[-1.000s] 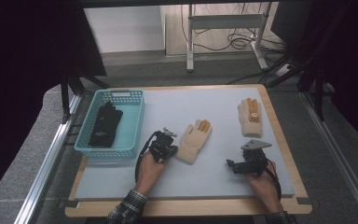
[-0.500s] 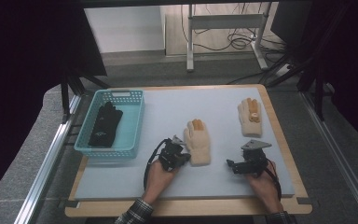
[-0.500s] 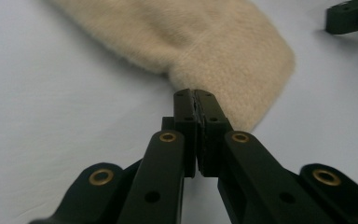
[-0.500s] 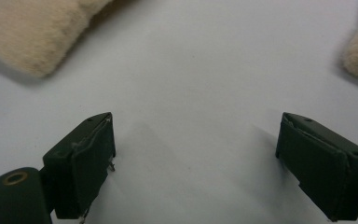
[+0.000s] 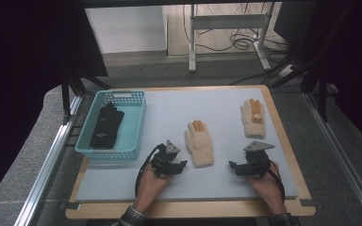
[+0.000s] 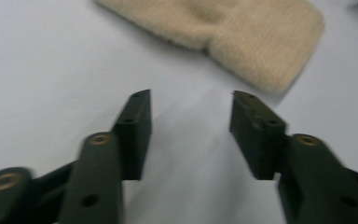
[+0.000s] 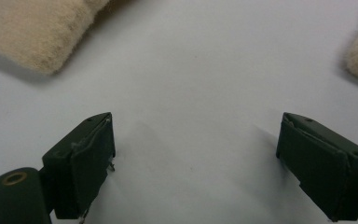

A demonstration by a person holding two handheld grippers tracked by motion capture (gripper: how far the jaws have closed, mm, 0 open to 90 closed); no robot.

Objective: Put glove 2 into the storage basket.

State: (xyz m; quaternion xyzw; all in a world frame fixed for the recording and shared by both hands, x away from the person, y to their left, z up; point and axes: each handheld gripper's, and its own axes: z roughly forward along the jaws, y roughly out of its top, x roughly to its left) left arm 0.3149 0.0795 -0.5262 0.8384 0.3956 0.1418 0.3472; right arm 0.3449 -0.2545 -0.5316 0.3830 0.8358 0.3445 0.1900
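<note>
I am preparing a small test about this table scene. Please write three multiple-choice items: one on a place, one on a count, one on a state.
1. Where does the black glove lie?
A. in the blue basket
B. on the grey mat
C. under a cream glove

2. How many cream gloves lie on the mat?
A. one
B. two
C. three

3. What is between the jaws of the left tool?
A. a black glove
B. a cream glove
C. nothing; they are open

Key: 1 A, it lies inside the basket walls. 2 B, the near cream glove and the far cream glove. 3 C, bare mat shows between the jaws.
</note>
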